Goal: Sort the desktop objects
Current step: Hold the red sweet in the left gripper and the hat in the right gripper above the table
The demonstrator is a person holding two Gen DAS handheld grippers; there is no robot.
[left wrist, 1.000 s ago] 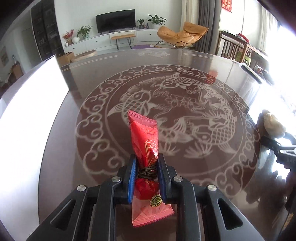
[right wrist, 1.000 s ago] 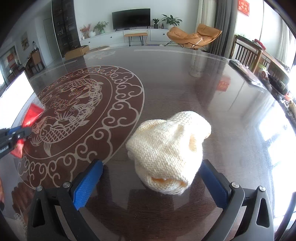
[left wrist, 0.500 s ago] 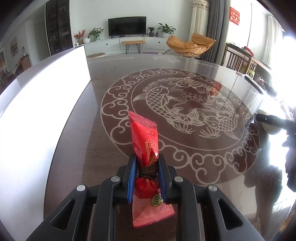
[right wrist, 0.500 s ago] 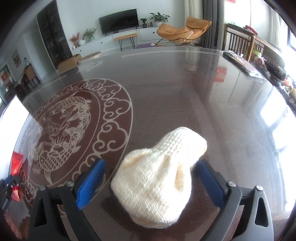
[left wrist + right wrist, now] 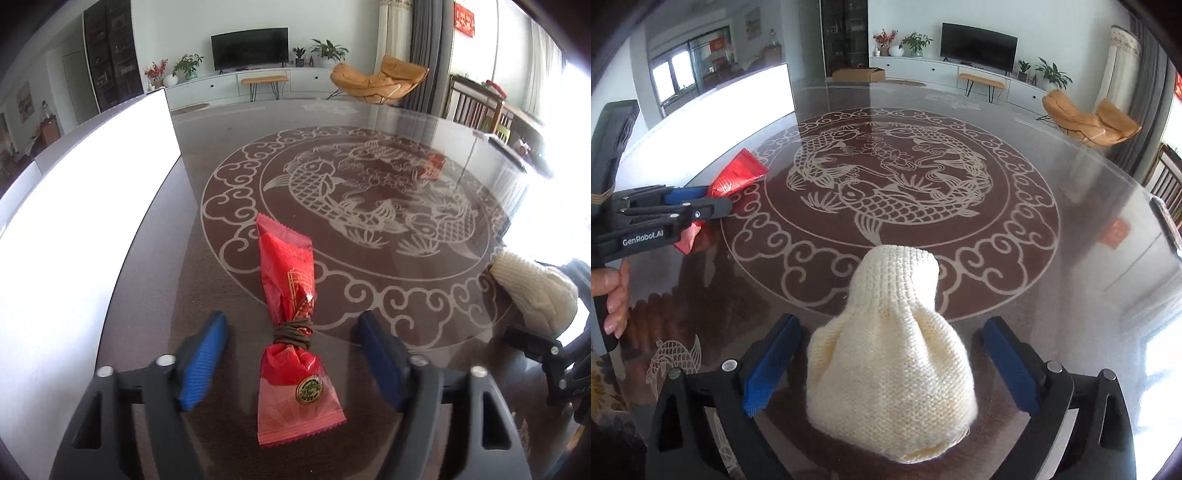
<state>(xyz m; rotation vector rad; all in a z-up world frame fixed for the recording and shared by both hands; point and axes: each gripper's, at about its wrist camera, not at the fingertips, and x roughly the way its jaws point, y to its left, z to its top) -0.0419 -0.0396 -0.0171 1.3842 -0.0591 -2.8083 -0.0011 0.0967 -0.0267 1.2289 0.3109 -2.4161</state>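
Left gripper [image 5: 291, 352] jaws now spread off red packet [image 5: 290, 295]; right gripper [image 5: 892, 363] jaws wide around knit pouch [image 5: 892, 369]

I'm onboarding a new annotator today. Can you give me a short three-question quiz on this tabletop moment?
1. True or false: the left gripper is clamped on the red snack packet.
2. What lies between the open fingers of the right gripper? A) cream knitted pouch B) remote control C) cup
3. Fill in: a dark ____ is wound around the packet's middle.

Key:
1. False; its fingers stand apart on either side of the packet.
2. A, the cream knitted pouch.
3. Band.
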